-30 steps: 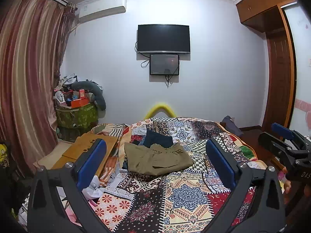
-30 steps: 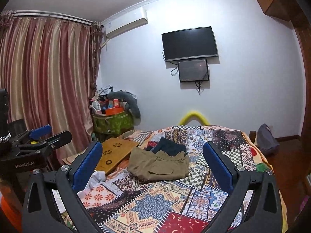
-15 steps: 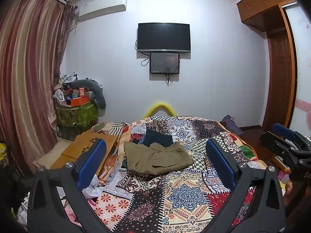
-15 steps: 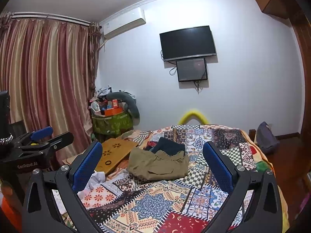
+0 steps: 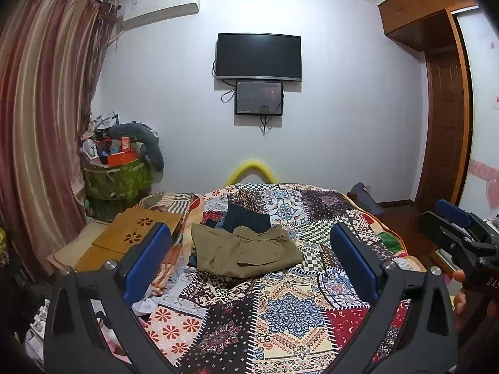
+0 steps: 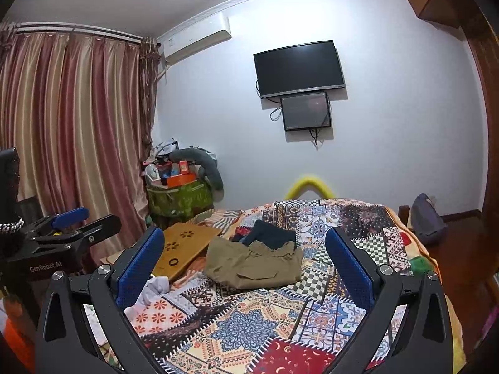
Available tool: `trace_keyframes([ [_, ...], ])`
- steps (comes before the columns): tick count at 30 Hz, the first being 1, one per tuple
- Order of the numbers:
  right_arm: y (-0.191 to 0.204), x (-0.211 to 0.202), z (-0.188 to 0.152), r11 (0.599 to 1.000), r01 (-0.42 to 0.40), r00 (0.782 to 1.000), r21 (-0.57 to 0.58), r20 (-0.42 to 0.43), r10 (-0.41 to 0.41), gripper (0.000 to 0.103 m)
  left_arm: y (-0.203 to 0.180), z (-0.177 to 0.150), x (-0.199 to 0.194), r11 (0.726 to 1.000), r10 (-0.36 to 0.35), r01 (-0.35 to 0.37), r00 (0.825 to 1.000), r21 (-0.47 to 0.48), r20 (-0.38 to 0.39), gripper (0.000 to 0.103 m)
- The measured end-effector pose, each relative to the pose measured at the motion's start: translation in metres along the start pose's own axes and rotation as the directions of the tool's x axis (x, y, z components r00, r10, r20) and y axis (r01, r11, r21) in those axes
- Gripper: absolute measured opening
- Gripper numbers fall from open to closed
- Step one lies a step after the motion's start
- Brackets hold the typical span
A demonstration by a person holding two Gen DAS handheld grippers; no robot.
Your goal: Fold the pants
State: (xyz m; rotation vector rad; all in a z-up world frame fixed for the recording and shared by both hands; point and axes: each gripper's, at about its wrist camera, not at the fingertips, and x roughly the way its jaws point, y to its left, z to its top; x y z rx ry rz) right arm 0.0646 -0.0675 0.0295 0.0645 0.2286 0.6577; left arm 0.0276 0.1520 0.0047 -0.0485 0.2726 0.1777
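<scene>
Barely anything has shifted; both tongs wait above a folded pair

Almost nothing has moved across the last second: the right wrist view has drifted slightly, so the wall screens sit a touch further left and lower in it, while the left wrist view is close to unchanged. Neither tool has gone toward the cloth.

Going left to right, the striped curtain (image 5: 40, 131) hangs at the far left, with a green bin (image 5: 117, 180) heaped with clutter beside it and a wooden lap tray (image 5: 137, 233) leaning at the bed's near-left edge. The left tongs (image 5: 249, 261) are spread wide, blue pads (image 5: 146, 265) well apart, nothing between them, held above the patchwork quilt (image 5: 280, 311). The khaki pants (image 5: 246, 254) lie on the bed's left-centre, already a compact folded block with the ruffled waistband on its far edge, partly overlapping a dark navy garment (image 5: 246, 218) behind. In the other view the right tongs (image 6: 246, 268) are equally spread and empty over the same pants (image 6: 254, 265). At the far right stands the wooden wardrobe (image 5: 443, 124).

My reading is that the fold on this pair is essentially complete and the pause marks either the end or a wait before the next garment. Any further tidy would mean lowering both tools to the cloth, since they hang well apart from it
</scene>
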Motion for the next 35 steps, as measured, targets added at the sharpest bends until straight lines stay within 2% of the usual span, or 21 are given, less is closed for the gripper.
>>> trace_keyframes([
  [14, -0.003, -0.004, 0.001, 1.0, 0.009, 1.0, 0.011, 0.011, -0.009, 0.103, -0.002, 0.001, -0.002, 1.0, -0.001, 0.001, 1.0, 0.013, -0.003, 0.103],
  [35, -0.005, -0.001, -0.001, 1.0, 0.014, 1.0, 0.022, -0.006, -0.014, 0.103, -0.006, -0.002, 0.01, 0.999, -0.045, 0.046, 0.998, 0.029, -0.043, 0.103],
])
